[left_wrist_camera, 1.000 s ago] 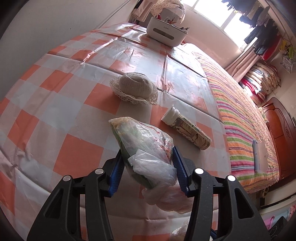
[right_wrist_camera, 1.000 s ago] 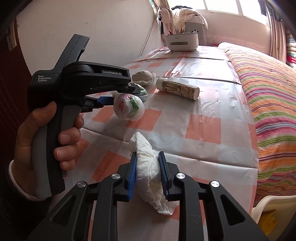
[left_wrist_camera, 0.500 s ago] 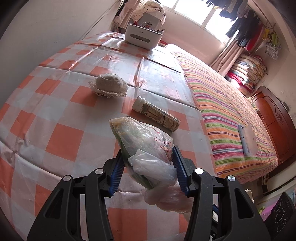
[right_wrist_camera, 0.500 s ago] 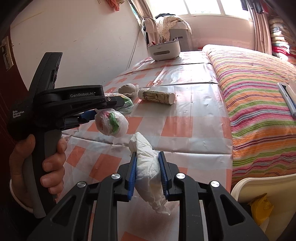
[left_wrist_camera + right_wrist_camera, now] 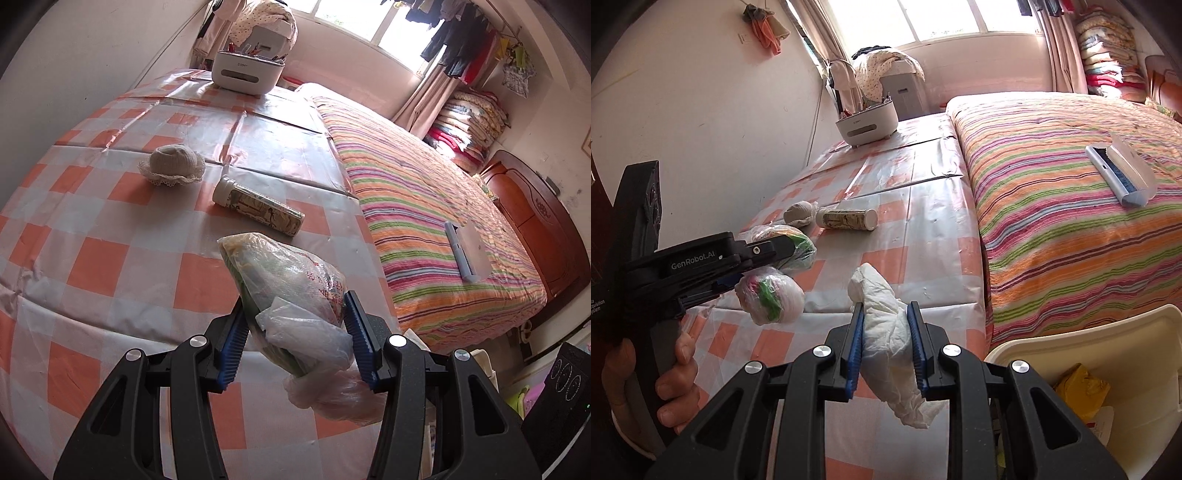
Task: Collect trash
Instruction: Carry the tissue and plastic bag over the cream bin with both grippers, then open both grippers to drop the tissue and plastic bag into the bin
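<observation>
Both loads are up off the desk (image 5: 110,236) and heading for the bin (image 5: 1108,339), which sits off the desk's near edge at the foot of the bed (image 5: 1071,206). The left hand-held gripper (image 5: 295,332) is clamped on a plastic bag of trash (image 5: 291,291); the bag's loose tail hangs below the blue pads. The right hand-held gripper (image 5: 885,343) is clamped on a crumpled white tissue (image 5: 886,325), nearly shut around it.

To do this step well: hold both clamps tight until each load is over the bin's opening, right one first since it looks closer. Bring the bag in high enough that the hanging tail clears the rim. Open only once well inside the rim, as tissue is light and may cling to a pad.

Versus a second ago: both cameras have swung away from the wall, toward the bed. The bin, only a corner sliver before, now fills the right view's lower right, yellow wrapper (image 5: 1078,387) inside showing. The bottle (image 5: 258,210) and small knitted hat (image 5: 171,164) haven't moved on the desk. Both grips look unchanged.
</observation>
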Motion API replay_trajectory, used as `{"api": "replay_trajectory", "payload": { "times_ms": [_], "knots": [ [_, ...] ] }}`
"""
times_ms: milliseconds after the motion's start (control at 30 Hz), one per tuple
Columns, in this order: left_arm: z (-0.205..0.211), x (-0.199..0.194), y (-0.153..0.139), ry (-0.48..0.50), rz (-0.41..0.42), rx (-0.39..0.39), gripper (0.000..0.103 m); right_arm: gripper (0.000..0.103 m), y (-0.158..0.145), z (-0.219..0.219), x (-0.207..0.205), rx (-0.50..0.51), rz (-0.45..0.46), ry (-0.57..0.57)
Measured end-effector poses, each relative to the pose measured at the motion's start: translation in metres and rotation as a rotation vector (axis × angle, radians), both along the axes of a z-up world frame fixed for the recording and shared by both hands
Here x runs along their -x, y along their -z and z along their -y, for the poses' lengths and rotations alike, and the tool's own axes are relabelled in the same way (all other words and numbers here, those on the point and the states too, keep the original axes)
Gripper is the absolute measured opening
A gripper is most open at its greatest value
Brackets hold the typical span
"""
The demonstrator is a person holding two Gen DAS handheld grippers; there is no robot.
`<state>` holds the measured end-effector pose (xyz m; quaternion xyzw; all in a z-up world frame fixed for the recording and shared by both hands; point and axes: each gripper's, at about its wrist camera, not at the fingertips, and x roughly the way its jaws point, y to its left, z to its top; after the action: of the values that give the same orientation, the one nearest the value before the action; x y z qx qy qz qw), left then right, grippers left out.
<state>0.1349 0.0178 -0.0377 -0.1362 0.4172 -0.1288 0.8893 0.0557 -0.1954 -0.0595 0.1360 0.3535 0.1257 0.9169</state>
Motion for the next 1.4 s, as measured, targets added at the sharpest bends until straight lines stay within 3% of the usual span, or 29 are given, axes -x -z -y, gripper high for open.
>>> {"api": "replay_trajectory", "payload": {
  "times_ms": [200,500,1400],
  "knots": [
    [0.034,0.018,-0.004,0.079,0.018,-0.013,0.049,0.023,-0.009,0.043,0.02,-0.03,0.037,0.141],
    [0.092,0.045,-0.007,0.216,0.018,-0.009,0.049,0.023,-0.016,0.09,0.052,0.018,0.073,0.311],
    [0.197,0.084,0.026,0.466,-0.043,-0.087,0.049,0.023,-0.019,0.144,0.09,0.08,0.092,0.468]
  ]
}}
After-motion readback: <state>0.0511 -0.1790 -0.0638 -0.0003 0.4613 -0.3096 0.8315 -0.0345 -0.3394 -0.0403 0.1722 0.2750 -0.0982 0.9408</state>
